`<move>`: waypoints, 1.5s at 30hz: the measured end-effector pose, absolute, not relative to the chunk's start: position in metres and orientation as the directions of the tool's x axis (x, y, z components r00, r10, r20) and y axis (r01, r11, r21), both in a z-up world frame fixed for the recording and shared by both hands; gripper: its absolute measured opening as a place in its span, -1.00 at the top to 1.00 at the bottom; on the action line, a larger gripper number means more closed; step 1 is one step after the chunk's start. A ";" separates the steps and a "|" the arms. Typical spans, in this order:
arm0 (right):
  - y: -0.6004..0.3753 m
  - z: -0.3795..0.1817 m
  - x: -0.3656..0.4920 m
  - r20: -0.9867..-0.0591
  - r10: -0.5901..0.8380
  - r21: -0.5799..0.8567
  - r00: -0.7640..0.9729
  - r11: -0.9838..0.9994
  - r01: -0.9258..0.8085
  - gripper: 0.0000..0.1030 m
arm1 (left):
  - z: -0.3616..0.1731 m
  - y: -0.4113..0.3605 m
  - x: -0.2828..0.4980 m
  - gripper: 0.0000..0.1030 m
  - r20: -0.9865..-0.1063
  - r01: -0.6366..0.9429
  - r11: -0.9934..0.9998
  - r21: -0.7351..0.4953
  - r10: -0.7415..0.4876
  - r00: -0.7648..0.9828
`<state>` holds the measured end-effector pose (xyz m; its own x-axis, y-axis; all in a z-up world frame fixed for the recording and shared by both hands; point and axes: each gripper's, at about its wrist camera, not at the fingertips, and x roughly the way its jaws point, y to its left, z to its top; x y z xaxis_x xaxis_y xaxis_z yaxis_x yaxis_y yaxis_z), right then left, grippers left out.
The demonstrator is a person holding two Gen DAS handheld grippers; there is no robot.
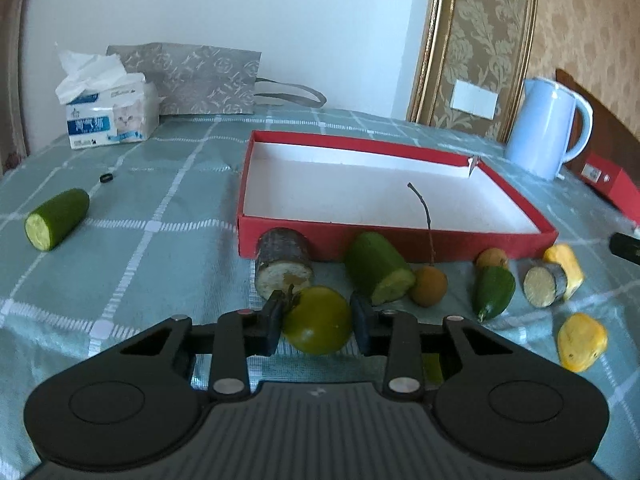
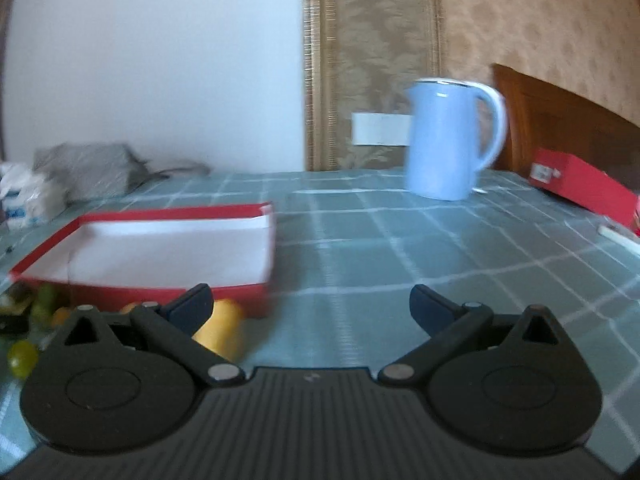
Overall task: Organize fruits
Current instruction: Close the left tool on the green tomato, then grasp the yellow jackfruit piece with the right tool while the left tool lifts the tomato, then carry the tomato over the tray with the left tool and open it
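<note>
Checked cloth [image 1: 168,184] carries our work: left gripper [image 1: 316,320] pinches the green fruit [image 1: 318,320] by the near edge, right gripper [image 2: 310,308] spread empty, so we lift straight, then clear the box [image 1: 400,240] wall.

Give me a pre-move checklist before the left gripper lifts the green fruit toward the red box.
1. Left gripper closed on the green fruit: ok, pads sit against both its sides.
2. Fruit centred between the pads: ok.
3. Red box free to receive: ok, the white floor is bare.
4. Neighbours clear of the lift: cannot tell; the cut stump sits right behind the left finger.
5. Right gripper out of the way: ok, open, holding nothing, over bare cloth beside the box.
6. Right view sharp enough to check: not ok, blurred.
</note>
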<state>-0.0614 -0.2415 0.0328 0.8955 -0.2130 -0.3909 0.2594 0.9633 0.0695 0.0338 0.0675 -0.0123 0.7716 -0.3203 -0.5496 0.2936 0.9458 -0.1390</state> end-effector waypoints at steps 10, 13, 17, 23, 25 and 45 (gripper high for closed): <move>-0.220 0.019 -0.085 -0.462 0.058 0.119 0.885 0.993 -0.003 -1.00 | -0.013 0.072 0.035 0.33 -0.545 0.292 0.941 -0.173 -0.339 0.767; -0.192 0.021 -0.093 -0.444 0.098 0.069 0.891 0.995 -0.075 -0.96 | -0.014 0.074 0.034 0.33 -0.543 0.294 0.939 -0.179 -0.343 0.766; -0.164 0.017 -0.087 -0.465 0.104 -0.004 0.879 0.993 -0.120 -0.58 | -0.013 0.074 0.035 0.33 -0.543 0.294 0.938 -0.181 -0.345 0.766; -0.161 0.005 -0.059 -0.556 0.132 0.060 0.820 0.991 -0.119 0.25 | -0.013 0.074 0.035 0.33 -0.542 0.295 0.937 -0.185 -0.348 0.765; -0.160 0.004 -0.060 -0.553 0.127 0.059 0.824 0.992 -0.113 0.27 | -0.013 0.075 0.035 0.33 -0.542 0.295 0.937 -0.186 -0.348 0.765; -0.168 0.039 -0.031 -0.414 0.140 0.029 0.899 0.990 -0.140 0.50 | -0.006 0.074 0.020 0.33 -0.516 0.274 0.949 -0.155 -0.315 0.797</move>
